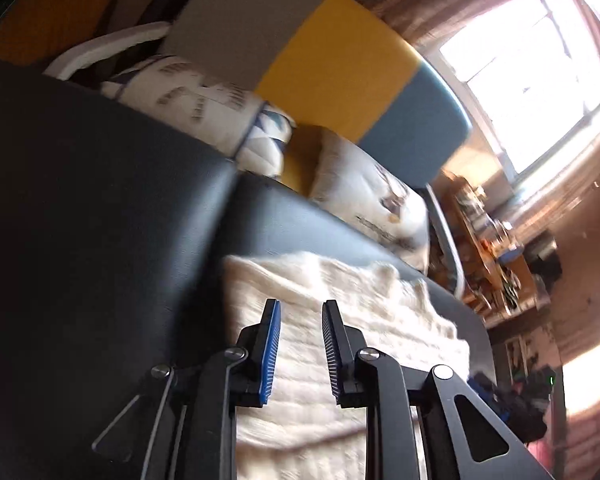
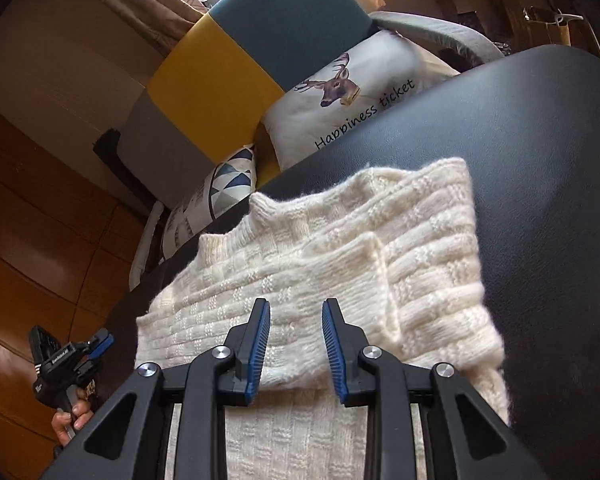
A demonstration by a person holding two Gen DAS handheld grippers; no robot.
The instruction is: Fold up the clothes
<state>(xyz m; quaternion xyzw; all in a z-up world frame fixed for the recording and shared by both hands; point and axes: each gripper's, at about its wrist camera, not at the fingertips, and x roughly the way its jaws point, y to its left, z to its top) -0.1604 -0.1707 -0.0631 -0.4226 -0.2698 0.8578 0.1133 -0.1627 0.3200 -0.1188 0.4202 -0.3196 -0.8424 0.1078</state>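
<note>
A cream knitted sweater [image 2: 324, 240] lies on a black leather surface [image 2: 540, 160], with one sleeve [image 2: 364, 280] folded across its body. My right gripper [image 2: 296, 304] hovers open just above the sweater's near part, and nothing is between its blue pads. In the left wrist view the same sweater [image 1: 352, 300] lies ahead, blurred. My left gripper [image 1: 300, 308] is open over the sweater's left part. The right wrist view also shows the left gripper [image 2: 72, 356] off the surface's left edge, held by a hand [image 2: 70, 420].
Behind the surface stands a sofa with a grey, yellow and teal back [image 2: 220, 72]. It carries a deer pillow [image 2: 340, 96] and a triangle-patterned pillow [image 2: 220, 184]. A cluttered wooden shelf [image 1: 488, 240] and a bright window [image 1: 532, 72] are to the right. Wooden floor [image 2: 40, 220] lies left.
</note>
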